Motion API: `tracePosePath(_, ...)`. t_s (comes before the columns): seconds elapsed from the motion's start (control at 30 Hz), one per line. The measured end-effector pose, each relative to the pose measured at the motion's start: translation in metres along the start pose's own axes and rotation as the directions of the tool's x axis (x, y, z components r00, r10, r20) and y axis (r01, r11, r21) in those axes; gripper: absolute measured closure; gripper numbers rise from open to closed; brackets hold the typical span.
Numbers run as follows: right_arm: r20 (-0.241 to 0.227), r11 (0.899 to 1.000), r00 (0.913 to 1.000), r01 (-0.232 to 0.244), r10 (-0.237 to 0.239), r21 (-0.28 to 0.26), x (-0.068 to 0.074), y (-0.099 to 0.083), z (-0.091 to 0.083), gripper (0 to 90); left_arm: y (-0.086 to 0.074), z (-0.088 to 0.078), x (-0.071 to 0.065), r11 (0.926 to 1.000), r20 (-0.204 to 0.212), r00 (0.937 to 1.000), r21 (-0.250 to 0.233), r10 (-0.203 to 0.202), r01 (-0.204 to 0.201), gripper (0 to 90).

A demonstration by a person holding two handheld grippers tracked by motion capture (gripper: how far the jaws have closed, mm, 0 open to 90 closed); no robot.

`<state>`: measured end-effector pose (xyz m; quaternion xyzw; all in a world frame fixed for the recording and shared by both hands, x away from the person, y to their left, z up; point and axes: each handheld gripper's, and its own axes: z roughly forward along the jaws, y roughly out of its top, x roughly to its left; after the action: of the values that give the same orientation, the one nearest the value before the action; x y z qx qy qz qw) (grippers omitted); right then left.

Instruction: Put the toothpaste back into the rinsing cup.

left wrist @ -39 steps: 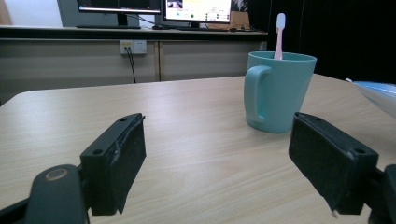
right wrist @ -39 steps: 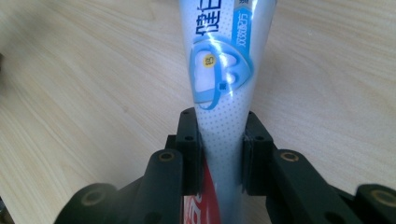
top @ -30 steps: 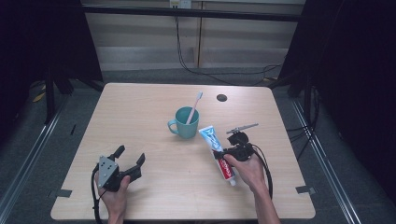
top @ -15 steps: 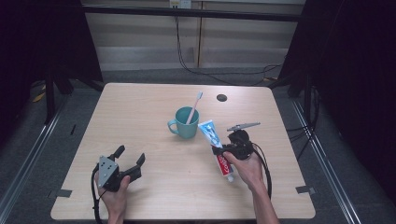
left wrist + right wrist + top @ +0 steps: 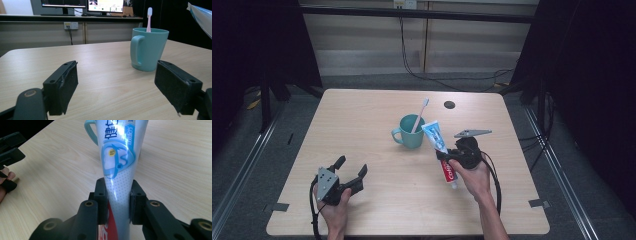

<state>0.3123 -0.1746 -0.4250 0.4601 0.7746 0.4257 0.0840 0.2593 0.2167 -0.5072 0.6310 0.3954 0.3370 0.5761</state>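
The right gripper pinches a toothpaste tube around its middle, lifted off the table just right of a teal mug holding a pink toothbrush. The left gripper rests wide open, near left. The glossy white, blue and red tube tapers, so it could slip or swing into the mug.

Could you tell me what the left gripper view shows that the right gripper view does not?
Left gripper view alone: the pink toothbrush standing in the mug, monitors on the far counter, and the left hand-held gripper with jaws wide open over bare table. Right gripper view alone: the right hand-held gripper shut on the toothpaste tube. Both share the teal mug, the tube and the tabletop.
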Motion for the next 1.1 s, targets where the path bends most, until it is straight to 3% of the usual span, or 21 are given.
tracePosePath(0.6, -0.027, 0.995, 0.9993, 0.021, -0.024, -0.095, 0.003, 0.008, -0.001, 73.1, 0.0, 0.0, 0.0, 1.0, 0.0, 1.0, -0.001, -0.003, 0.003, 19.0)
tracePosePath(0.9, -0.021, 0.987, 0.9982, 0.052, -0.055, -0.149, 0.007, 0.014, -0.001, 73.0, 0.0, 0.0, 0.0, 1.0, 0.0, 1.0, -0.002, 0.002, -0.002, 19.0)
tracePosePath(1.1, -0.018, 0.981, 0.9986, 0.046, -0.05, -0.189, 0.007, 0.016, -0.002, 73.1, 0.0, 0.0, 0.0, 1.0, -0.002, 1.0, -0.002, 0.003, -0.003, 19.0)
